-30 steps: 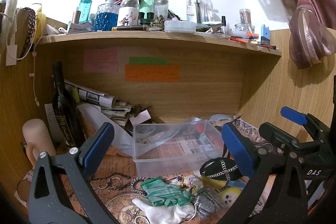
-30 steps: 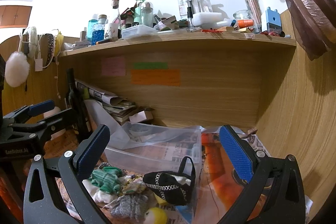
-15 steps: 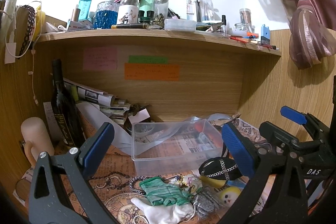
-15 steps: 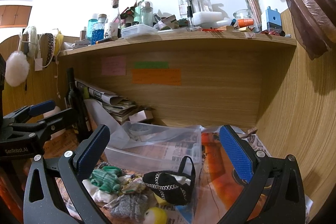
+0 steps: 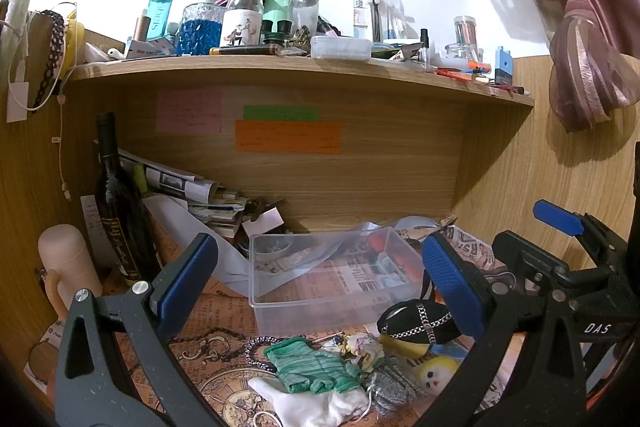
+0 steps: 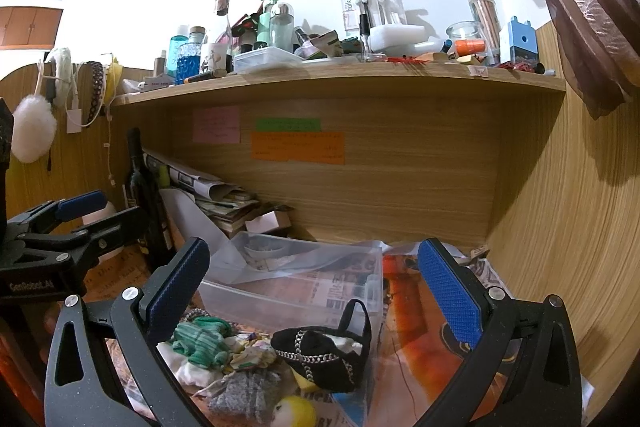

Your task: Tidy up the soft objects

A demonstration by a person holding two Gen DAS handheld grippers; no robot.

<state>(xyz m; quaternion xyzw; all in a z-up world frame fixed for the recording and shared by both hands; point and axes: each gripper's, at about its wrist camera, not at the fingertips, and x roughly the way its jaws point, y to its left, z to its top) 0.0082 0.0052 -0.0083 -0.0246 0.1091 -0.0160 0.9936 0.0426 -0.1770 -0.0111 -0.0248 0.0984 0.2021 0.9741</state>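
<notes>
1. Left wrist view: almost nothing has changed over the last second; my left gripper (image 5: 316, 267) still hovers with its jaws wide apart and nothing between them. So the sorting has not begun. The soft pile lies just in front of the clear plastic box (image 5: 328, 301): green knit glove (image 5: 310, 365), white cloth (image 5: 316, 403), black chained pouch (image 5: 420, 321), yellow plush (image 5: 436, 373).

2. Right wrist view: my right gripper (image 6: 314, 281) is equally spread and empty, hovering above the pouch (image 6: 320, 353) and grey knit piece (image 6: 248, 393). The box (image 6: 296, 293) looks empty.

3. Newspaper covers the desk (image 6: 416, 311). A wine bottle (image 5: 118, 211) stands left; a crowded shelf (image 5: 304, 67) overhangs the alcove.
</notes>
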